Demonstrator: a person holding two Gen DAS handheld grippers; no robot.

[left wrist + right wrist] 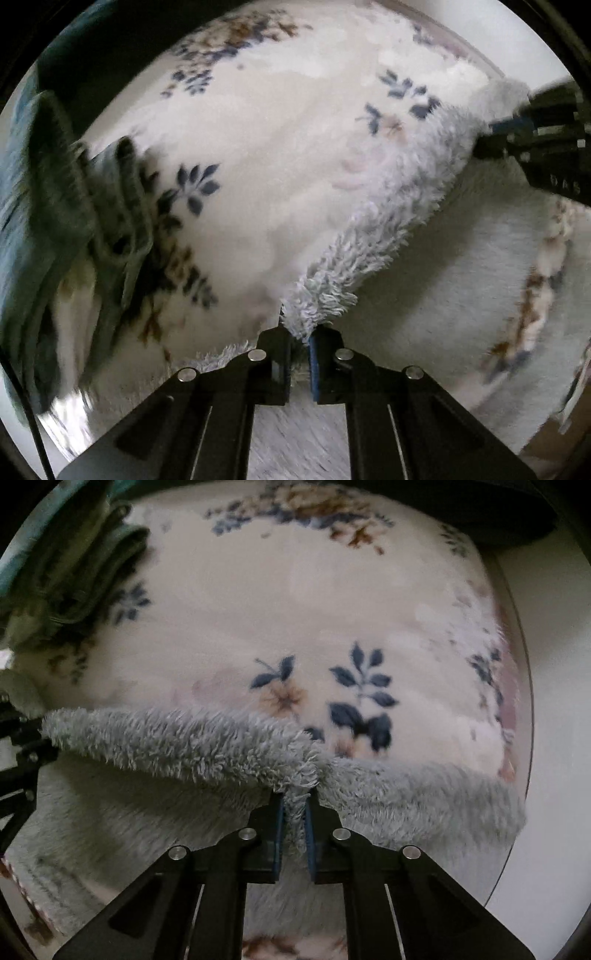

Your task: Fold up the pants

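Observation:
The pants [388, 206] are fluffy pale grey fleece, also in the right wrist view [184, 738]. They hang stretched between my two grippers above a white floral blanket [277, 155]. My left gripper [300, 334] is shut on one end of the fleece edge. My right gripper [294, 805] is shut on the other end; it also shows at the right edge of the left wrist view [487, 142]. The left gripper shows at the left edge of the right wrist view [26, 738]. The fleece below the held edge sags onto the blanket.
A folded green garment [110, 221] lies on the blanket at the left, also in the right wrist view [85, 565] at upper left. The blanket [332, 609] ends at a pale surface [546, 738] on the right. A dark object [498, 517] sits at the far top right.

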